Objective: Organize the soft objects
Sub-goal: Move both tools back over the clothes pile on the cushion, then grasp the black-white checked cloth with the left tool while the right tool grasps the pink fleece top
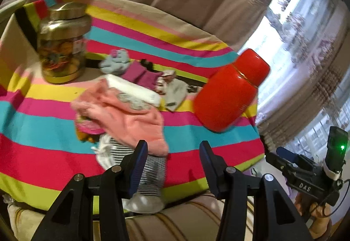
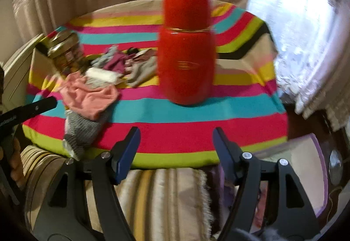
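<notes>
On the striped cloth (image 2: 175, 131) a striped sock (image 1: 151, 173) lies lengthwise toward both empty, parted jaws.

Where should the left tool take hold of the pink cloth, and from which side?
Probably the near hem of the pink cloth, approached from above and the table's front edge. That edge lies bunched and raised over the striped sock, giving a fold to pinch. The left tool is open and empty just in front.
</notes>
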Available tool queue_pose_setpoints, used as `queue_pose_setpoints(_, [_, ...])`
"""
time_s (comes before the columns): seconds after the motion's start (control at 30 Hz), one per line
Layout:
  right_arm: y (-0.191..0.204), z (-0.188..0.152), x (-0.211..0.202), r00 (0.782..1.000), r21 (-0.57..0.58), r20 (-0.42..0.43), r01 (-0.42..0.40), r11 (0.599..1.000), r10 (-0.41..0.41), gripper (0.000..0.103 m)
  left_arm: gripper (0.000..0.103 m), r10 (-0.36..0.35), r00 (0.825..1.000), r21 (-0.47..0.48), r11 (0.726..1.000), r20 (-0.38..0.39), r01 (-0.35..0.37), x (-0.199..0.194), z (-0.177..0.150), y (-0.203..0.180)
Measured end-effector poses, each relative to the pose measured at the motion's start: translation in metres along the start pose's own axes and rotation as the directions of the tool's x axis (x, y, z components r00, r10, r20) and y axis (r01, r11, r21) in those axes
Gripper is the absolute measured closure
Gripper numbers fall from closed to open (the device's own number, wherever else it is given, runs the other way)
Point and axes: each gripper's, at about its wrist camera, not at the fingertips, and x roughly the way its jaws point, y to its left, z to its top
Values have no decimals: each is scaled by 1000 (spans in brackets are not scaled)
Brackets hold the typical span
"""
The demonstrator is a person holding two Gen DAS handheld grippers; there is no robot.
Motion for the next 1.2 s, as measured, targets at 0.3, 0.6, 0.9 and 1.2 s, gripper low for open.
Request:
queue_pose_setpoints(0.3, [61,13,25,993,-123,-45,-111,986,106,29,52,53,998,-113,992,19,-50,-5,6,46])
queue_pose_setpoints(0.6, [130,24,66,968,-248,-134,-238,939,210,26,53,119,992,-211,971,35,-109,-11,7,86])
queue_pose_setpoints(0.9, [178,40,113,938,-287,-217,-326,901,270,25,53,144,989,-281,952,45,-125,-10,6,110])
queue_pose_setpoints(1.2, [202,46,160,929,-322,-276,-331,887,247,25,53,144,989,-310,943,44,-124,-4,4,123])
